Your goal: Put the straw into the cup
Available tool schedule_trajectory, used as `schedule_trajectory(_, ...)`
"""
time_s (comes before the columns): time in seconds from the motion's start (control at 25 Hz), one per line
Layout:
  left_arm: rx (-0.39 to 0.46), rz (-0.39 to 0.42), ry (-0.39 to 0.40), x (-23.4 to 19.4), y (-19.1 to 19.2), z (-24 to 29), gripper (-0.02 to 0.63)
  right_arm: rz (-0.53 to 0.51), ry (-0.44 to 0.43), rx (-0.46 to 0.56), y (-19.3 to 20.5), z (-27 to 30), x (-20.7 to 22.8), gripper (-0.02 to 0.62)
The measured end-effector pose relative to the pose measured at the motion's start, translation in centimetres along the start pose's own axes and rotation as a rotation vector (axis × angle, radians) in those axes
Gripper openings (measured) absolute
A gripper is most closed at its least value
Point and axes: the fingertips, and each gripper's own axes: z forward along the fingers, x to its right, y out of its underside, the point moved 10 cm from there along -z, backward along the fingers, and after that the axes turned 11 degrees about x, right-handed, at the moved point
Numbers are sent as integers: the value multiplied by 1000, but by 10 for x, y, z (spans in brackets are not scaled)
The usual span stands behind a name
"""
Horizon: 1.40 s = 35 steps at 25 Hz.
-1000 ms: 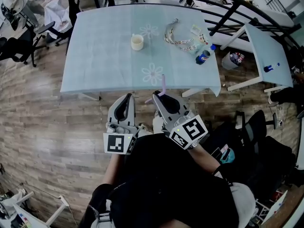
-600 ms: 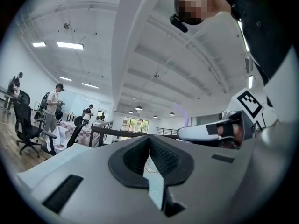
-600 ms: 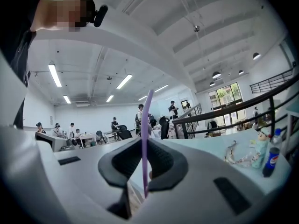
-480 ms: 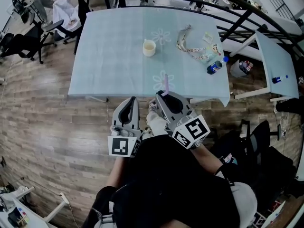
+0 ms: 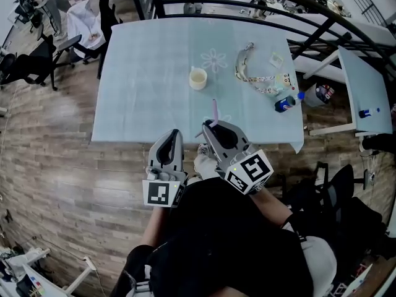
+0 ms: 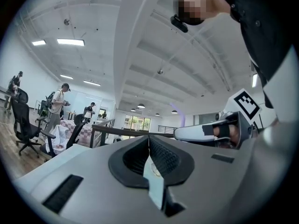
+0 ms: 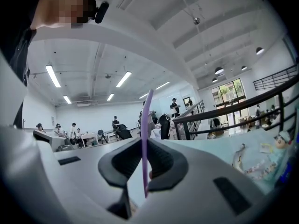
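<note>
Right claw [image 5: 208, 126] pinches the purple straw [image 5: 214, 109] low on its length in the head view, just over the near edge of the worktop [image 5: 142, 73]. The cup [image 5: 198, 78] stands upright with its mouth open, farther in on the worktop and well apart from the straw. The step in hand looks like the carry to the cup. To do it well, bring the straw's lower end over the mouth, keep it plumb, sink it past the rim, and let go only once the tip is inside. Little straw hangs below the pads, so the claw must come close, and a nudge could tip the cup. The straw stands upright here, free end up. Left claw [image 5: 175, 135] hangs beside the right one.

Seen from the left gripper view, the left claw [image 6: 149, 140] has its jaws pressed together with nothing between them. To its right the straw [image 6: 181, 119] rises as a faint violet line.

Seen from the right gripper view, the right claw [image 7: 143, 146] is closed on the straw [image 7: 146, 125]. Its long axis runs top to bottom across the jaws, a short stub below and the long part above, leaning slightly right at the top.
</note>
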Motion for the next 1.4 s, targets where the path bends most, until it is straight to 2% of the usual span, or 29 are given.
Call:
schedule_trajectory(0.32, 7, 21, 8, -11, 5, 63, 14, -3, 0, 29, -18, 34, 52, 38)
schedule_trajectory(0.48, -30, 14, -21, -16, 8, 89, 14, 3, 2, 40, -23, 47, 73, 38)
schedule_trajectory(0.6, -21, 1, -29, -18, 11, 107, 14, 10, 9, 45, -27, 56, 89, 38)
schedule_trajectory(0.92, -74, 8, -39, -23, 19, 122, 14, 24, 29, 46, -28, 67, 112, 38)
schedule_trajectory(1.12, -66, 11, -1, -34, 23, 130, 14, 6, 44, 39, -23, 83, 120, 38)
schedule_trajectory(1.4, -23, -30, 84, -61, 33, 151, 14, -20, 143, 21, -13, 108, 136, 38)
